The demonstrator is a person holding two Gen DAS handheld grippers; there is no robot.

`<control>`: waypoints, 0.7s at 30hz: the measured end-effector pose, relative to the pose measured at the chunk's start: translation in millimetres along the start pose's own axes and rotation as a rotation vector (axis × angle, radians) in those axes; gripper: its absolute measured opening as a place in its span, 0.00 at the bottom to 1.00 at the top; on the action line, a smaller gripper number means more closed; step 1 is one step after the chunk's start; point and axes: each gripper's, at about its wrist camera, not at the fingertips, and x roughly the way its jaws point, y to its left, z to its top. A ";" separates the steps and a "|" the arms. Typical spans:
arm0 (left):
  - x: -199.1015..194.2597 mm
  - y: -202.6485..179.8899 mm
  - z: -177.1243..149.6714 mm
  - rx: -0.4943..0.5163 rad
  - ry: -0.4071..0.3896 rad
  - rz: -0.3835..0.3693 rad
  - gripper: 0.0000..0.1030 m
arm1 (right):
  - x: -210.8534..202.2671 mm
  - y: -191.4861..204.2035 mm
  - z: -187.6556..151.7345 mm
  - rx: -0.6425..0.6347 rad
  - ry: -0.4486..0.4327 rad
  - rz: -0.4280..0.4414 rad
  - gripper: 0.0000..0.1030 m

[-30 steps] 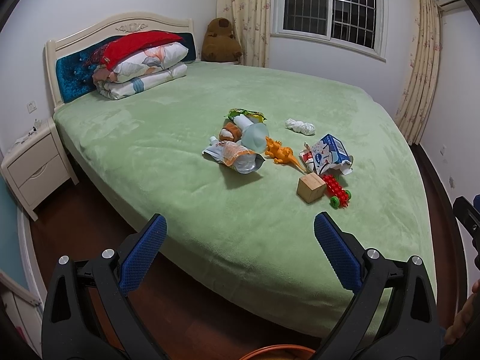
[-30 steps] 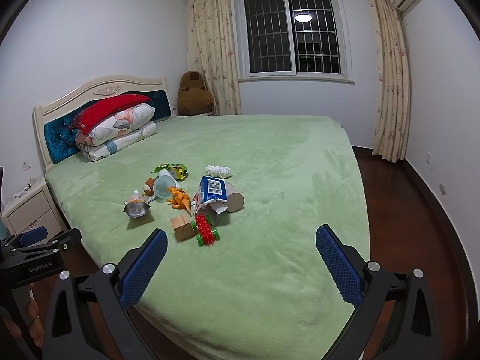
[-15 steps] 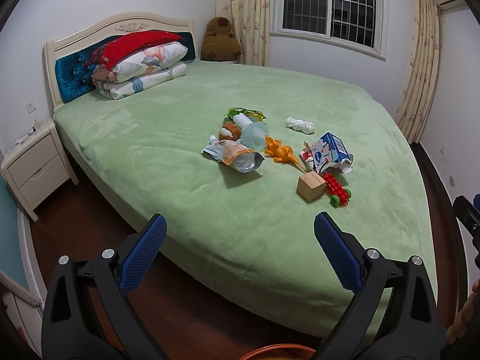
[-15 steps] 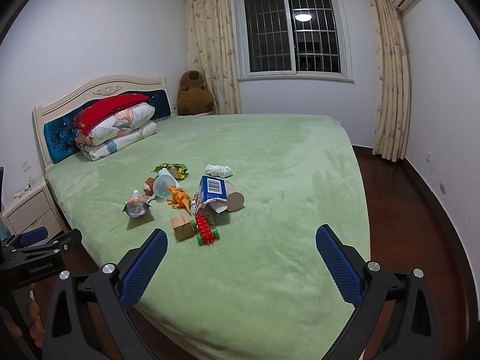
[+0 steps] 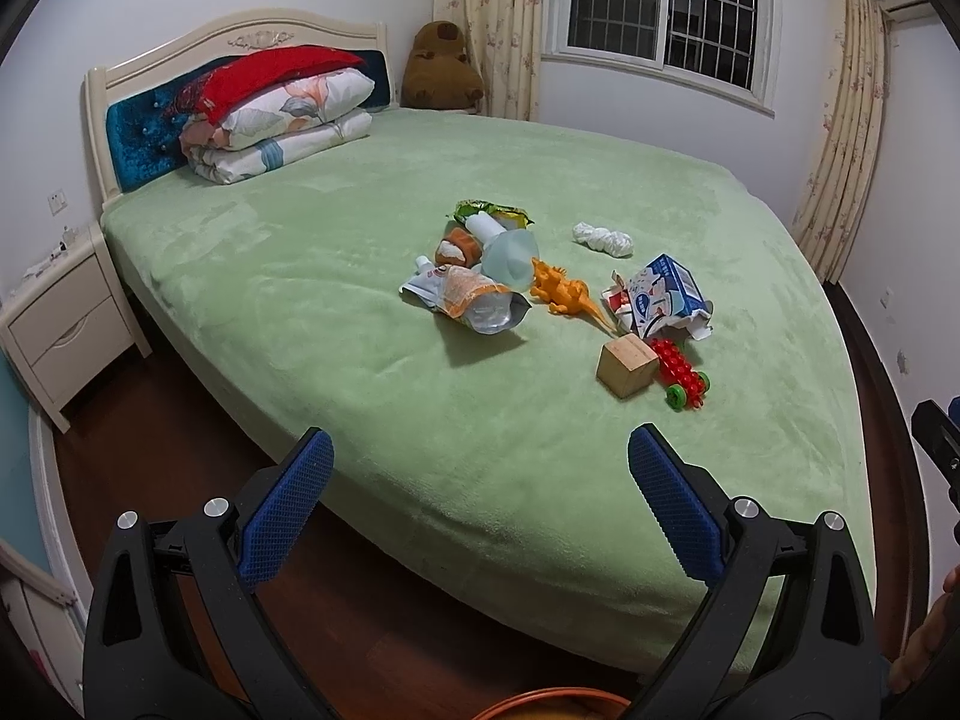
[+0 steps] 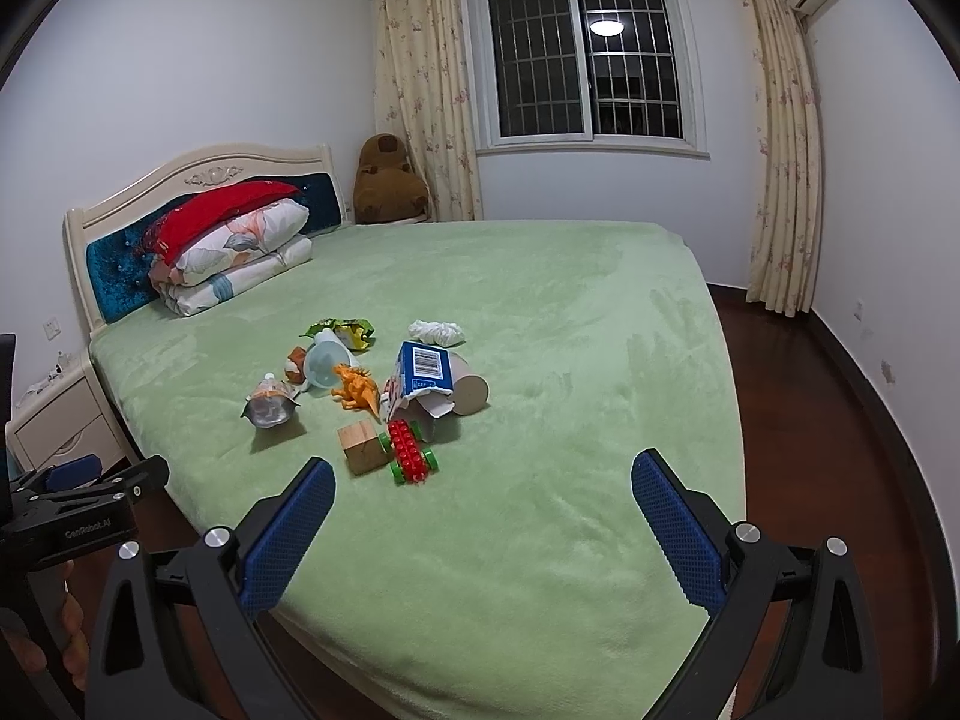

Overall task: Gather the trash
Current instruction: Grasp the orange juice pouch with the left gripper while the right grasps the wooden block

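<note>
Bedroom with a big green bed (image 5: 372, 276) taking up most of the space, pillows (image 5: 282, 114) stacked at the headboard and a brown plush (image 5: 441, 69) in the corner by the window. All the junk sits in one cluster mid-bed: a crumpled snack pouch (image 5: 468, 300), a green wrapper (image 5: 492, 213), a balled-up tissue (image 5: 602, 239) off on its own, and a torn blue milk carton (image 5: 660, 297) with a cardboard roll (image 6: 471, 394) touching it. Mixed in are toys: orange dinosaur (image 5: 567, 294), wooden block (image 5: 627, 366), red brick car (image 5: 684, 375). Left gripper (image 5: 480, 510) and right gripper (image 6: 483, 516) both hang near the bed's edge, jaws spread wide, holding nothing, well short of the pile.
</note>
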 end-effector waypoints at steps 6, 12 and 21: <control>23.3 6.6 7.7 -0.041 0.032 -0.049 0.93 | 7.0 -0.6 -1.4 -0.001 0.012 0.000 0.95; 74.4 19.8 37.1 -0.129 0.067 -0.159 0.93 | 12.2 -1.4 -2.5 0.000 0.025 0.001 0.95; 199.2 48.1 88.2 -0.323 0.212 -0.185 0.93 | 26.0 0.4 -10.5 -0.011 0.064 0.008 0.95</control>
